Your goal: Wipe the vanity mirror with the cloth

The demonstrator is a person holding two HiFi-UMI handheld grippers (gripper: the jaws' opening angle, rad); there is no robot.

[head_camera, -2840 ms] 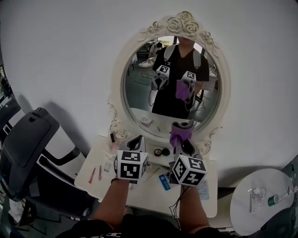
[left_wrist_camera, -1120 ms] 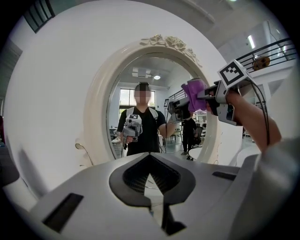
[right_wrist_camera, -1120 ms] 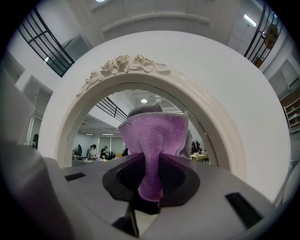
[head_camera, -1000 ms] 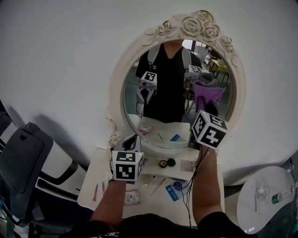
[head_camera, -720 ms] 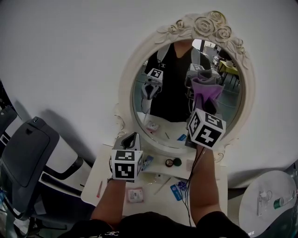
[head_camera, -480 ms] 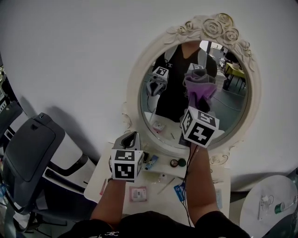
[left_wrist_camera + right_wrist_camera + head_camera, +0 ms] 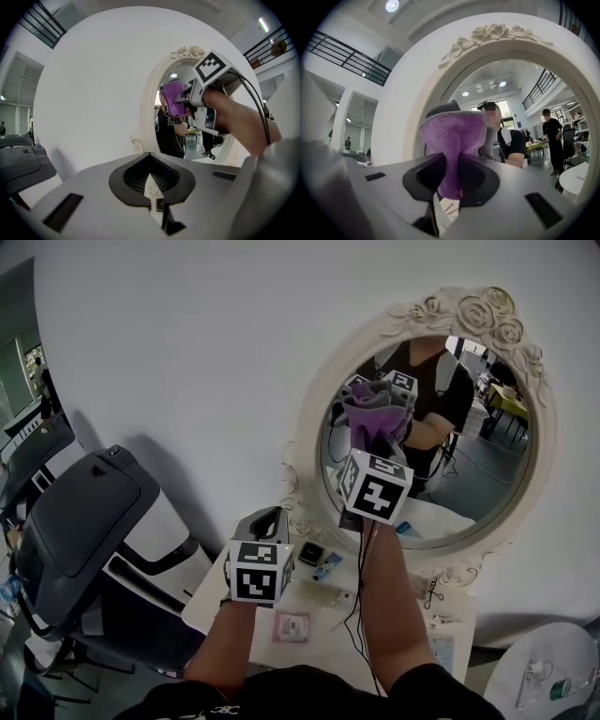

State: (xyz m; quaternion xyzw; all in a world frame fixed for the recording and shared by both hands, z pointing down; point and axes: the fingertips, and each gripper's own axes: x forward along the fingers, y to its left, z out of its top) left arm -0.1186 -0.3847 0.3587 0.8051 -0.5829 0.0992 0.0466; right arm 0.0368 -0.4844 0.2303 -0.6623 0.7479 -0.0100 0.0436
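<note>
The oval vanity mirror (image 7: pixel 469 456) hangs on a white wall in an ornate cream frame (image 7: pixel 469 310) topped with carved roses. A bunched purple cloth (image 7: pixel 368 413) sits against the left part of the glass, and my right gripper (image 7: pixel 368 454) is shut on it. The right gripper view shows the cloth (image 7: pixel 457 136) fanning out above the right gripper (image 7: pixel 450 180), with the frame (image 7: pixel 497 33) arching overhead. My left gripper (image 7: pixel 265 515) is held low, left of the mirror and over the table, shut and empty. The left gripper view shows the left gripper (image 7: pixel 151 176) below the cloth (image 7: pixel 172 96).
A white vanity table (image 7: pixel 234 592) below the mirror carries small items, among them a pink packet (image 7: pixel 292 625) and a dark compact (image 7: pixel 311 554). A grey office chair (image 7: pixel 84 521) stands at the left. A round white side table (image 7: pixel 544 681) is at the bottom right.
My right gripper has carried the cloth leftward across the glass, from the mirror's right side to its left part. My left gripper has stayed low and shut.
</note>
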